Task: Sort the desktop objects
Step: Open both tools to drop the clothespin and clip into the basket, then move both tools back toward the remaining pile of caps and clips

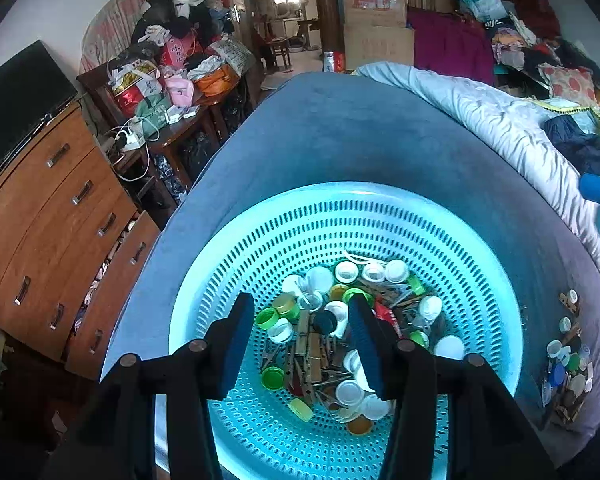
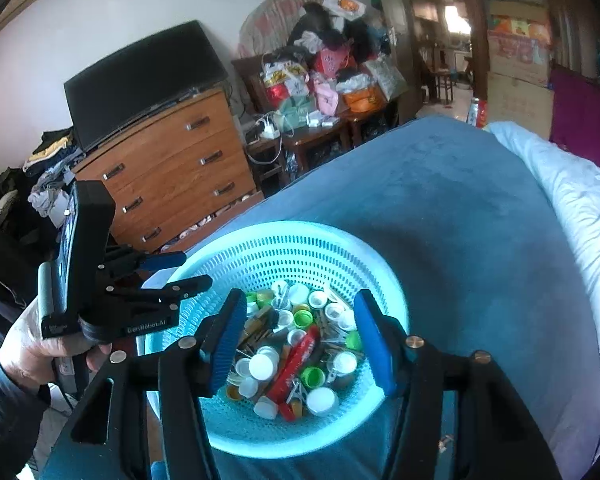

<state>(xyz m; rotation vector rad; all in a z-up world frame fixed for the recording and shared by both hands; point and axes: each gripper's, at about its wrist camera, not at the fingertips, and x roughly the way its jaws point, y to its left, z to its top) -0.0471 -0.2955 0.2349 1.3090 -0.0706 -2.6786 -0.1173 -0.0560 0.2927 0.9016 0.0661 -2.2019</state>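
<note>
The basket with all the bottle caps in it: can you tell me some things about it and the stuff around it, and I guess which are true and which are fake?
1. The basket is turquoise and full of little holes. True.
2. The basket holds only bottle caps. False: wooden clothespins and a red wrapper lie among the caps.
3. The basket sits on a blue blanket. True.
4. The left hand-held gripper is squeezing a green cap. False: it is open above the pile, holding nothing.
5. A smaller pile of caps and pins lies on the bed outside the basket. True.
6. The right hand-held gripper carries the red wrapper. False: it is open and empty.
</note>
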